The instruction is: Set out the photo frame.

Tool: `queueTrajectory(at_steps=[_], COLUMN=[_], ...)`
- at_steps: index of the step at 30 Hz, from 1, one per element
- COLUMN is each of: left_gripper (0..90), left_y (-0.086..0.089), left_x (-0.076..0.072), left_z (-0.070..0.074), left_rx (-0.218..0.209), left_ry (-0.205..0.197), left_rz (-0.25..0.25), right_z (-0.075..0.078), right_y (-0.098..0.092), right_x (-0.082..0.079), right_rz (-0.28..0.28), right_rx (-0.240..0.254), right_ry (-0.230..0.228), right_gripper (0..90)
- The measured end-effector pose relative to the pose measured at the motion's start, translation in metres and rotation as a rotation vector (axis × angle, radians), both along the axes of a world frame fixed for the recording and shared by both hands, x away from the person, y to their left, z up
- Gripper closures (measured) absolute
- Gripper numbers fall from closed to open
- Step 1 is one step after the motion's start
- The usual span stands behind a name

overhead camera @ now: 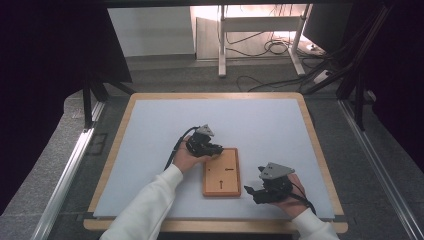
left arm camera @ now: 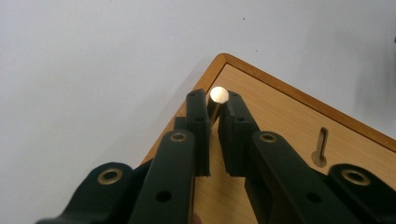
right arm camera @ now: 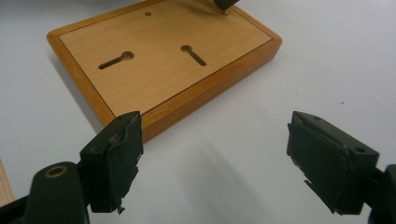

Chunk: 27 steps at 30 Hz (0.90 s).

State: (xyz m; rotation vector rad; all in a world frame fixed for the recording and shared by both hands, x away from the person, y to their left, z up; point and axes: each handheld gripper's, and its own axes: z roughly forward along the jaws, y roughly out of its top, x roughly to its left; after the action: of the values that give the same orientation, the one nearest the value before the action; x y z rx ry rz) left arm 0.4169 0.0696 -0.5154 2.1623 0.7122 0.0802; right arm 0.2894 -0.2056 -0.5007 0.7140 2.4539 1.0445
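From above, a wooden board lies on the white worktop; the left hand-held gripper sits at the board's far-left corner, the right hand-held gripper just beside its near-right corner. The left gripper view shows jaws clamped on a brass peg at the board's corner. In the right gripper view, jaws gape wide, empty, near the board's edge.

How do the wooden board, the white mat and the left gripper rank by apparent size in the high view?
1. white mat
2. wooden board
3. left gripper, which looks only somewhat smaller than the board.
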Motion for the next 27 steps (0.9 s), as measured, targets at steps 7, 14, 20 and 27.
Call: queueTrajectory(at_steps=[7,14,20,27], left_gripper=[83.3,82.5,82.2,81.8], left_y=[0.001,0.003,0.005,0.007], left_x=[0.003,0.007,0.008,0.012], left_z=[0.001,0.0,-0.001,-0.002], left_rx=[-0.001,-0.02,-0.029,-0.042], left_ry=[0.028,0.053,0.061,0.076], left_rz=[-0.01,-0.028,-0.029,-0.043], right_z=[0.0,-0.004,-0.007,-0.01], right_y=[0.015,0.024,0.03,0.034], right_x=[-0.007,-0.011,-0.012,-0.013], right_rz=[0.033,0.061,0.076,0.082], right_rx=[-0.033,-0.055,-0.07,-0.076], right_ry=[-0.021,-0.023,-0.022,-0.016], right_gripper=[16.0,15.9,15.6,15.3])
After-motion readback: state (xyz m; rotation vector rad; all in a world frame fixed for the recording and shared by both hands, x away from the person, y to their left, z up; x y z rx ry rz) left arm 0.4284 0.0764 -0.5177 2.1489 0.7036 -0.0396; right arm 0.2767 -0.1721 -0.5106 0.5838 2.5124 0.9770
